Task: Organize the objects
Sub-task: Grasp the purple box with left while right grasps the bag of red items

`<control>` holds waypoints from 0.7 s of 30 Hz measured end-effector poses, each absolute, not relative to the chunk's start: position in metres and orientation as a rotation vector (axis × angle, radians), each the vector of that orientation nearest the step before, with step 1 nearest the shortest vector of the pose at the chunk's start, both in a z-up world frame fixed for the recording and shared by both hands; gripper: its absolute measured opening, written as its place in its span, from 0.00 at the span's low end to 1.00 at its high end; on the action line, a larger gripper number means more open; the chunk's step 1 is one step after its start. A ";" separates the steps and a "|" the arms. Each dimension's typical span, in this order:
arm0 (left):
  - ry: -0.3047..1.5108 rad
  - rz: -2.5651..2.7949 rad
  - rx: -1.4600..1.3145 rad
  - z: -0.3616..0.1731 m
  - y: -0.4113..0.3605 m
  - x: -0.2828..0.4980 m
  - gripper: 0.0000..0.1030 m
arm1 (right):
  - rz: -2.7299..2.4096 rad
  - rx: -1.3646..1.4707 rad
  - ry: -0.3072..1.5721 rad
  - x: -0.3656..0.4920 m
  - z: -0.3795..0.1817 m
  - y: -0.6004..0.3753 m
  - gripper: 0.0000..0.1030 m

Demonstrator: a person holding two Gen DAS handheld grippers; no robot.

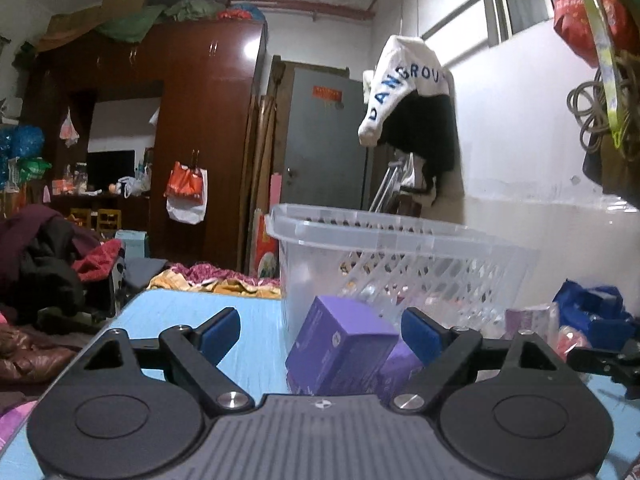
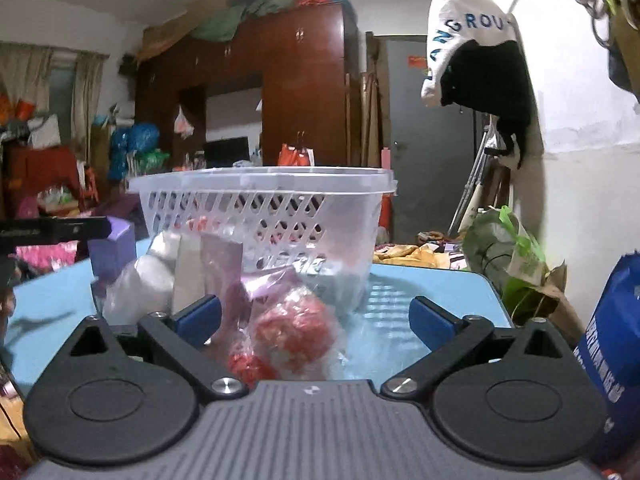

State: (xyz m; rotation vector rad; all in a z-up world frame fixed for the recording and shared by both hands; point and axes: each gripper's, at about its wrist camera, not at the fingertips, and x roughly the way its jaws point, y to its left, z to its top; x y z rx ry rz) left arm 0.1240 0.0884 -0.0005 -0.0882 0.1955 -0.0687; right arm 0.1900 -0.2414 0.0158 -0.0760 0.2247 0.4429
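Both tongs stand wide apart and hold nothing. Between the spread fingers of the left gripper [image 1: 320,330], the purple box [image 1: 340,350] sits on the blue table [image 1: 192,320], just in front of the clear basket [image 1: 400,248] and nearly against its near wall. It lies tilted, one corner raised toward the basket; its long axis seems to run from the gripper up toward the basket, though the lens bends things.

The right gripper [image 2: 316,320] hangs over a clear bag of red pieces [image 2: 292,332], which lies on the table in front of the basket. Beside it, closer to the basket wall, silvery and pink packets [image 2: 208,272] stand leaning, some perhaps touching it.

As for progress, I'd say little is done. A few items show dimly through the basket's lattice, but I cannot tell which lie inside. The box, bag and packets all remain outside.
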 end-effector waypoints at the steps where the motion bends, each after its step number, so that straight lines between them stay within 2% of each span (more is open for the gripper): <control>1: 0.197 -0.065 -0.078 0.000 0.088 0.125 0.88 | 0.444 -0.092 0.226 0.190 0.016 -0.239 0.98; 3: 0.201 -0.069 -0.058 0.001 0.085 0.126 0.88 | 0.444 -0.100 0.232 0.190 0.015 -0.238 0.91; 5: 0.210 -0.070 -0.046 0.000 0.083 0.128 0.88 | 0.447 -0.112 0.245 0.192 0.013 -0.236 0.78; 6: 0.209 -0.071 -0.038 0.000 0.081 0.127 0.88 | 0.448 -0.114 0.248 0.192 0.013 -0.236 0.76; 8: 0.212 -0.068 -0.017 -0.001 0.077 0.127 0.88 | 0.450 -0.117 0.256 0.193 0.013 -0.235 0.65; 17: 0.240 -0.083 0.004 0.001 0.073 0.130 0.87 | 0.468 -0.113 0.265 0.192 0.011 -0.236 0.53; 18: 0.251 -0.094 -0.002 0.001 0.074 0.131 0.85 | 0.469 -0.110 0.265 0.192 0.011 -0.236 0.52; 20: 0.272 -0.111 -0.012 -0.001 0.075 0.134 0.69 | 0.472 -0.109 0.261 0.191 0.011 -0.236 0.51; 21: 0.284 -0.112 -0.019 -0.001 0.076 0.136 0.67 | 0.471 -0.110 0.258 0.190 0.011 -0.236 0.51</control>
